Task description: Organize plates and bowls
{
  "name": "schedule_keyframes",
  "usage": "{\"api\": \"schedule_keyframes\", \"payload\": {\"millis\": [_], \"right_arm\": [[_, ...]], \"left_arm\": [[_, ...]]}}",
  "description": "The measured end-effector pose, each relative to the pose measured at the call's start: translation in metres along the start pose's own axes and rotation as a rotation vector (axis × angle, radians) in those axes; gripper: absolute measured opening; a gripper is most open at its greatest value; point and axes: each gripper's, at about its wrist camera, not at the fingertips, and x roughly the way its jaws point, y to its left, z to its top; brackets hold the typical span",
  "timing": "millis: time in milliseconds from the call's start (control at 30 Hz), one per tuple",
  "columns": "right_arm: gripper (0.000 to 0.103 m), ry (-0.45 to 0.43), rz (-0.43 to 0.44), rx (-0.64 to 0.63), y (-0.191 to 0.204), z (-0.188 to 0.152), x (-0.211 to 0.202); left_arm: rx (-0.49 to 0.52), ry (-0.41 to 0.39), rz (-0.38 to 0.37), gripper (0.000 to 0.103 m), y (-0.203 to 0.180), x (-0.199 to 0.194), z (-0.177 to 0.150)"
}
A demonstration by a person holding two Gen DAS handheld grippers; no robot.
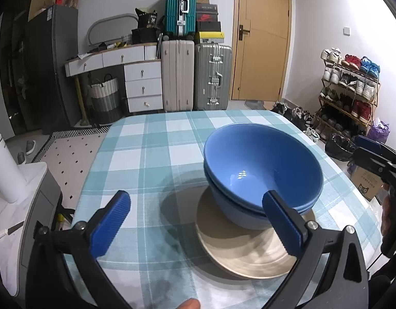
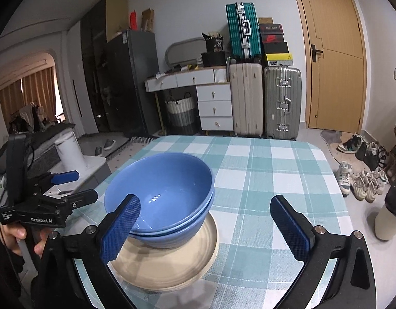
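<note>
L wrist: my left gripper (image 1: pixel 196 221) spread wide, holding nothing, its rt finger (image 1: pixel 282 225) overlapping near rim of two nested blue bowls (image 1: pixel 262 167) on beige plate (image 1: pixel 245 252), checked tablecloth (image 1: pixel 151 154); behind: suitcases (image 1: pixel 195 64), drawer unit (image 1: pixel 143 87), door (image 1: pixel 262 36), shoe rack (image 1: pixel 349 87) at rt. R wrist: my right gripper (image 2: pixel 205 229) also spread, holding nothing, its lft finger (image 2: pixel 120 229) in front of the bowls' rim; plate under them nr table's lft-front, basket (image 2: pixel 181 113) and fridge (image 2: pixel 131 82) beyond.

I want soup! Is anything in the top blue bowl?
Empty. The top blue bowl shows only bare glazed inside with light glints; it sits nested upright in another blue bowl on a beige plate.
</note>
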Motion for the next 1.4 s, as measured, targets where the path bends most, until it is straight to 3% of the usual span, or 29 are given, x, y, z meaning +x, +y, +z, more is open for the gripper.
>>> {"api": "schedule_keyframes", "payload": {"millis": [567,900,1167,1400], "right_arm": [[0.103,-0.071,0.073,-0.050,-0.017,-0.045,-0.003],[0.103,-0.090,0.031,-0.109,-0.026,-0.068,-0.007],[0.103,-0.114,0.059,-0.096,-0.037,-0.071,-0.004],[0.103,-0.124,0.098,-0.128,-0.027,-0.072,-0.003]], "left_arm": [[-0.031,-0.175,-0.010,0.103,0.031,-0.009,-0.041],[-0.055,-0.213,-0.009,0.103,0.031,0.000,-0.060],[0.001,-0.217,0.013,0.103,0.024,0.008,-0.068],[-0.016,-0.233,-0.015,0.103,0.033,0.006,-0.066]]}}
